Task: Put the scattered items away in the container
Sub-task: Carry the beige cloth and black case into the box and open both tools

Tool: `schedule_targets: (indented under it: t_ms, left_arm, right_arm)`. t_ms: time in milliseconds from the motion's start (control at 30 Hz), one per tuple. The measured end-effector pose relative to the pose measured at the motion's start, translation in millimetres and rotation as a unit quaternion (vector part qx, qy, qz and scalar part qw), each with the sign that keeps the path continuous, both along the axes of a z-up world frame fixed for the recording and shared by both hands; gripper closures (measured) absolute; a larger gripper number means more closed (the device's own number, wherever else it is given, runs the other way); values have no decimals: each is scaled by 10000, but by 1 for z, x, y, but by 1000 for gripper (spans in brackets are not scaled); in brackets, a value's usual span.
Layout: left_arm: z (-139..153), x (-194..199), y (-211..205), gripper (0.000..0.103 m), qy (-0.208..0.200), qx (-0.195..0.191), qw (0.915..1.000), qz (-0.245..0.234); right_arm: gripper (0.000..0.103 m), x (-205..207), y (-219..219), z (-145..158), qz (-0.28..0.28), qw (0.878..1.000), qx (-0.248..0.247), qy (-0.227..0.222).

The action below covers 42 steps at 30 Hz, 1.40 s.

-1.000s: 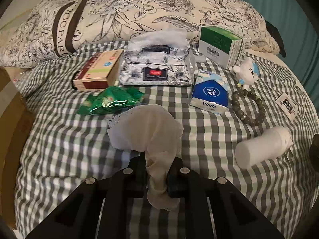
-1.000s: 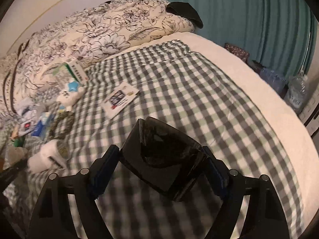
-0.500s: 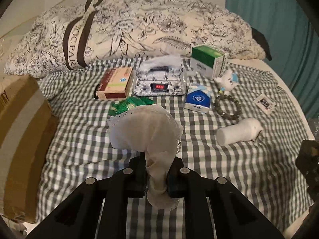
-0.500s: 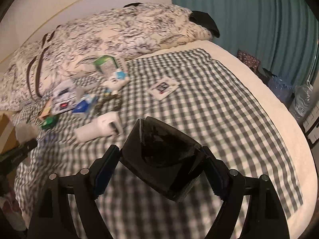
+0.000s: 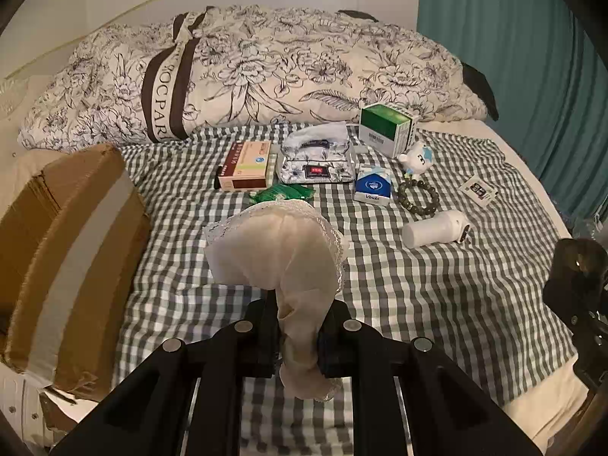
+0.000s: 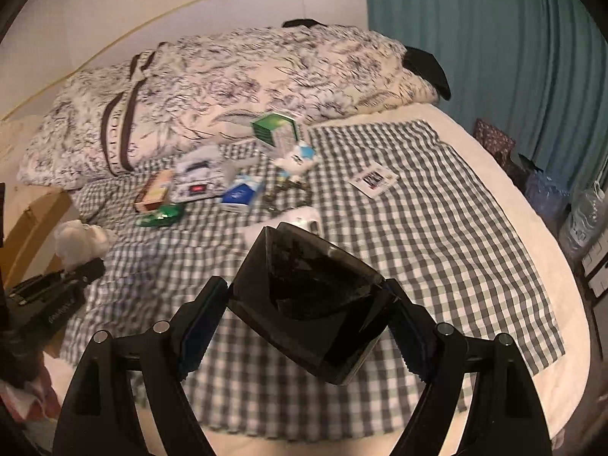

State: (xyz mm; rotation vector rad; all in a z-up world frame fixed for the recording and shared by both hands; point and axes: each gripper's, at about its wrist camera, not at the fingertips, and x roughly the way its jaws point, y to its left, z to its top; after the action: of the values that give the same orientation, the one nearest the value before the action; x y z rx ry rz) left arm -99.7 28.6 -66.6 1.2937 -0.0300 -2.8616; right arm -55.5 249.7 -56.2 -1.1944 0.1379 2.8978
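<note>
The left gripper [image 5: 298, 336] is clamped tight on a pale, lace-edged cloth pouch [image 5: 281, 250], which bulges up above the fingers and dangles a little below them, clear of the bed [image 5: 437, 304]. The right gripper [image 6: 304, 323] stands wide, its pads pressed against both sides of a dark, glossy, tray-like container [image 6: 315, 300], held tilted above the checked bedspread.

A brown cardboard box [image 5: 64, 247] sits at the bed's left edge, near the pouch. The other scattered things lie in a loose cluster in front of the floral pillow [image 5: 266, 76]: a red-and-tan carton [image 5: 247, 165], a green foil packet [image 5: 283, 192], a patterned tissue pack [image 5: 317, 159], a blue tissue packet [image 5: 373, 186], a green-and-white box [image 5: 387, 129], a small white toy [image 5: 416, 159], a bead bracelet [image 5: 418, 197], a white cylinder [image 5: 437, 228] and a small card [image 5: 478, 190] off to the right, well apart from the cluster.
</note>
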Motion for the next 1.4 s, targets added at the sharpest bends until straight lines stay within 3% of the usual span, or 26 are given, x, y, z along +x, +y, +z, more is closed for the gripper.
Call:
schedule_targets:
  t_ms: [367,833,1133,1400]
  left_arm:
    - [39,24,-47,89,218,20,9997,-53]
    - [78,34,-156,89,486,234,9970,555]
    - [80,32,-248,89,494,259,9904,1267]
    - [54,29,-304,89,276,376,9841,1716]
  right_arm:
    - [21,18,-66,49,312,9987,194,358]
    - [21,9,-178,85,1152,9912,347,559]
    - [21,-11,-277,89,1953,9789,283,539]
    - [21,-31,-352,73,2546,9661,288,310]
